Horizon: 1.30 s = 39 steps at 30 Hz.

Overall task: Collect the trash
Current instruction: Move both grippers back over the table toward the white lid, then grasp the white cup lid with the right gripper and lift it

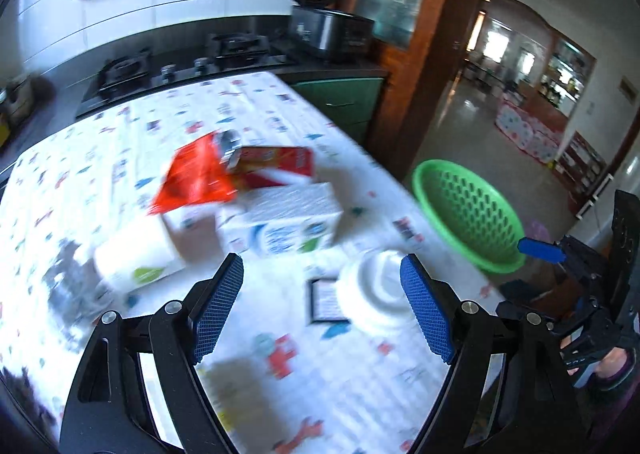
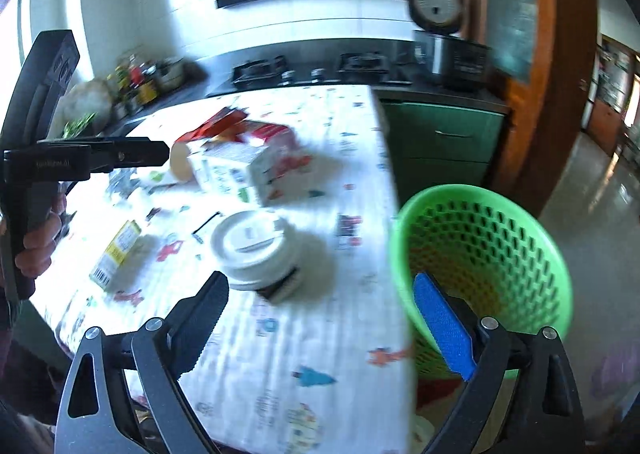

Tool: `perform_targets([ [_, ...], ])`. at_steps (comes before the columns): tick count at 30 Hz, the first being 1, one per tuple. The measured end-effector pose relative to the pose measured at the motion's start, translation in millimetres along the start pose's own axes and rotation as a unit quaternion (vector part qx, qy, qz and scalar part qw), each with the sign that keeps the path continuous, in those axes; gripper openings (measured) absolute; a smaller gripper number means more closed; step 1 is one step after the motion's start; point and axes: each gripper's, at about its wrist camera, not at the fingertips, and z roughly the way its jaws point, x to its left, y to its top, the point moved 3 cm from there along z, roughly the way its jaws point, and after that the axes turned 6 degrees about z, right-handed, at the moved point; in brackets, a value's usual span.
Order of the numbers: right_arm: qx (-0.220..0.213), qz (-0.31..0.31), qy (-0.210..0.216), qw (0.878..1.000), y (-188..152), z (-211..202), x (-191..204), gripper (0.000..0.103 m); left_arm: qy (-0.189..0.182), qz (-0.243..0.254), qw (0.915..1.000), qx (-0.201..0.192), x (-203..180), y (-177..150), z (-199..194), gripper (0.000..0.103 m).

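Blue-padded and spread wide, the jaws of the left gripper [image 1: 322, 290] hang over the near part of the tabletop [image 1: 340, 386] with nothing between them; its cloth is white with small coloured prints. The right gripper [image 2: 320, 330] also has its jaws wide apart and empty, the left finger above the cloth, the right finger [image 2: 444, 330] in front of the green basket [image 2: 516, 213].

Just beyond the left gripper's right finger lies a white lidded cup [image 1: 378, 294] on its side, its lid towards the right wrist camera, resting against a small dark-framed card [image 1: 324, 300]. In the right wrist view a yellow and white packet [image 2: 116, 254] lies flat to the left of the cup.

Farther out, near the middle of the tabletop, sits a cluster of trash: a white carton with blue print [image 1: 288, 219], a white paper cup [image 1: 136, 254] tipped over on its left, a red bag [image 1: 196, 173] and a red box [image 1: 276, 161] behind it. All are blurred.

The basket stands off the right edge of the tabletop, tilted, and looks empty. A hand [image 2: 38, 250] grips the left gripper's handle at the far left of the right wrist view.

Beyond the tabletop are a gas hob [image 1: 180, 65], an open rice cooker [image 1: 328, 29] and a green cabinet [image 1: 344, 101].
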Motion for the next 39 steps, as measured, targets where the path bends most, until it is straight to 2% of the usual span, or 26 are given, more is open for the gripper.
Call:
perform_targets([
  [9, 0.024, -0.052, 0.030, 0.998, 0, 40, 41, 0.092, 0.022, -0.027, 0.9994, 0.001, 41, -32, -18, 0.080],
  [13, 0.030, -0.070, 0.026, 0.997, 4, 57, 49, 0.092, 0.031, -0.019, 0.9994, 0.001, 47, -38, -21, 0.080],
  [24, 0.058, -0.069, 0.026, 0.996, 10, 97, 50, 0.092, 0.031, 0.002, 0.9995, 0.007, 53, -47, -21, 0.080],
  [26, 0.066, -0.074, 0.035, 0.994, 8, 101, 53, 0.092, 0.029, -0.001, 0.9995, 0.009, 55, -49, -19, 0.080],
  [31, 0.072, -0.097, 0.018, 0.992, 5, 110, 60, 0.092, 0.031, -0.010, 0.9994, 0.011, 62, -51, -18, 0.080],
  [39, 0.074, -0.075, 0.029, 0.994, 9, 113, 54, 0.093, 0.035, -0.003, 0.9993, 0.015, 63, -54, -16, 0.080],
])
